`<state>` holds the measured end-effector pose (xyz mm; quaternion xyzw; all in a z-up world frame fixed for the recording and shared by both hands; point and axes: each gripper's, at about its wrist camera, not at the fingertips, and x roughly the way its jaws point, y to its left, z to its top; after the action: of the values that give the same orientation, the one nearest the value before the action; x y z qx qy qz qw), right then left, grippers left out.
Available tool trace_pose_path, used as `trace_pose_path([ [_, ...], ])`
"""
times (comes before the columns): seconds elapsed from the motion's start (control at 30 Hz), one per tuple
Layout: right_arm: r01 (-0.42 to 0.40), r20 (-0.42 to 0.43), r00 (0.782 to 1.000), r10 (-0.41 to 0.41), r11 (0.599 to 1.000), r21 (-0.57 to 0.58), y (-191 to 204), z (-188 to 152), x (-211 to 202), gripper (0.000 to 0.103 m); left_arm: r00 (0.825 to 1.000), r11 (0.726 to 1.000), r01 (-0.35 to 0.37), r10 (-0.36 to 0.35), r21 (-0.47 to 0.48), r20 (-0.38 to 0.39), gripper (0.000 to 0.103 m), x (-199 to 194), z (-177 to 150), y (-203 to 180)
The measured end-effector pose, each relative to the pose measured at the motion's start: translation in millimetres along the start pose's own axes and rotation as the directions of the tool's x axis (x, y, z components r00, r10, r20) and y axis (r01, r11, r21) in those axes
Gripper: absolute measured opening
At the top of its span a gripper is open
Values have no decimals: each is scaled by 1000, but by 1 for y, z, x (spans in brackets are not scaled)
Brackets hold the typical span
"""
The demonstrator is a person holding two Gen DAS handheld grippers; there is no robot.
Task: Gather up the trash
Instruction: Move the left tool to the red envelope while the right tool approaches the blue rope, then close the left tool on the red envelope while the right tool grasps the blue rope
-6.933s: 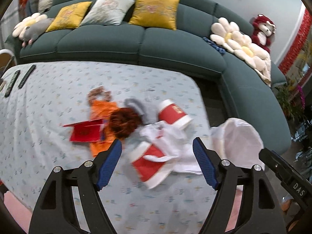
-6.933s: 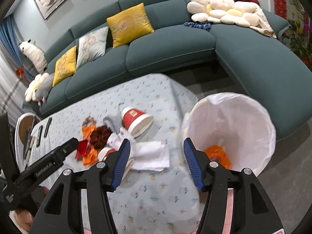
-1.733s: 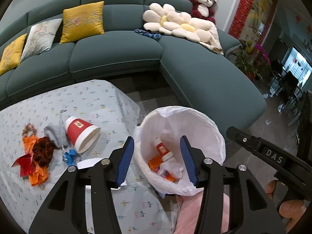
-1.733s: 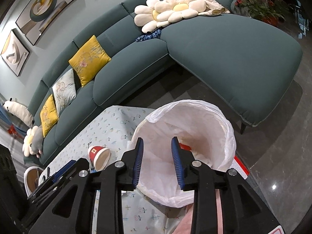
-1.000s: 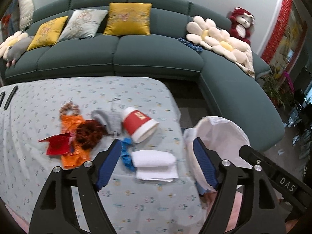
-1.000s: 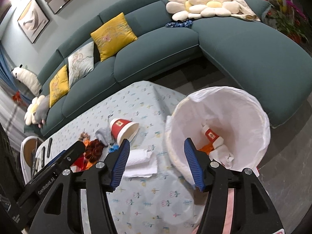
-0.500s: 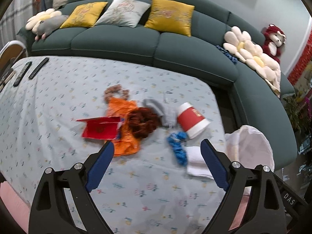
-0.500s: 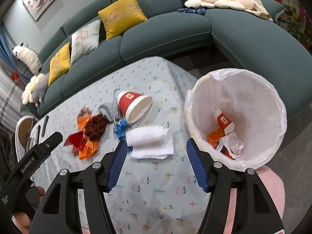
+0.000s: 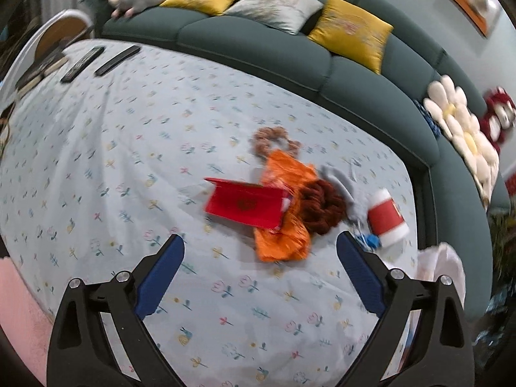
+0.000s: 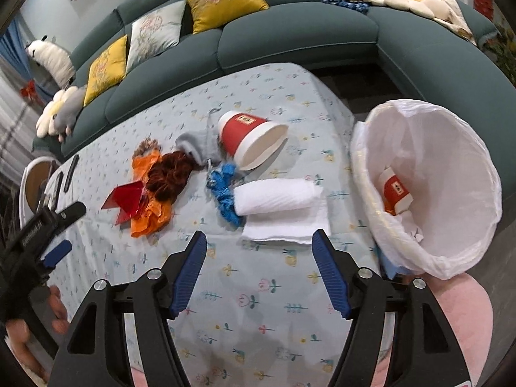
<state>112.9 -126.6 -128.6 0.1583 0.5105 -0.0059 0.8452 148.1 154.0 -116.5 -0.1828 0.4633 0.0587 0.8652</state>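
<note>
Trash lies on the flower-print tablecloth (image 9: 96,161): a red folded card (image 9: 245,204), an orange wrapper (image 9: 283,225), a dark red scrunchie (image 9: 322,204), a red paper cup (image 9: 385,217) on its side. My left gripper (image 9: 259,274) is open and empty, just short of the card. In the right wrist view the cup (image 10: 251,138), a white rolled tissue (image 10: 277,198) and a blue scrap (image 10: 224,190) lie ahead of my open, empty right gripper (image 10: 259,271). The white-lined trash bin (image 10: 451,148) stands at the right and holds a red carton.
A teal sofa (image 9: 290,51) with yellow and grey cushions curves behind the table. Two remotes (image 9: 100,59) lie at the table's far left. A grey cloth (image 10: 196,143) and a brown hair tie (image 9: 274,138) lie by the pile. The left gripper (image 10: 38,232) shows in the right wrist view.
Both grippers have swung away from the bin and back over the table. The left one has moved left toward the red card and opened wider. The right one faces the tissue.
</note>
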Motion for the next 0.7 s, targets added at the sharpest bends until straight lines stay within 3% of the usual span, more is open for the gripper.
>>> trace_pose_path([
  [0.2, -11, -32, 999, 10, 999, -32, 22, 5, 19, 65, 999, 989, -7, 1, -146, -45, 91, 14, 23, 27],
  [0.3, -16, -46, 999, 13, 999, -51, 35, 10, 31, 65, 995, 969, -4, -20, -246, -94, 91, 28, 36, 42],
  [0.47, -25, -71, 997, 20, 997, -67, 54, 22, 53, 65, 986, 942, -8, -48, -336, -159, 89, 51, 49, 50],
  [0.7, -2, -95, 996, -3, 999, -49, 61, 44, 86, 65, 958, 914, 9, -124, -406, -257, 72, 88, 53, 42],
])
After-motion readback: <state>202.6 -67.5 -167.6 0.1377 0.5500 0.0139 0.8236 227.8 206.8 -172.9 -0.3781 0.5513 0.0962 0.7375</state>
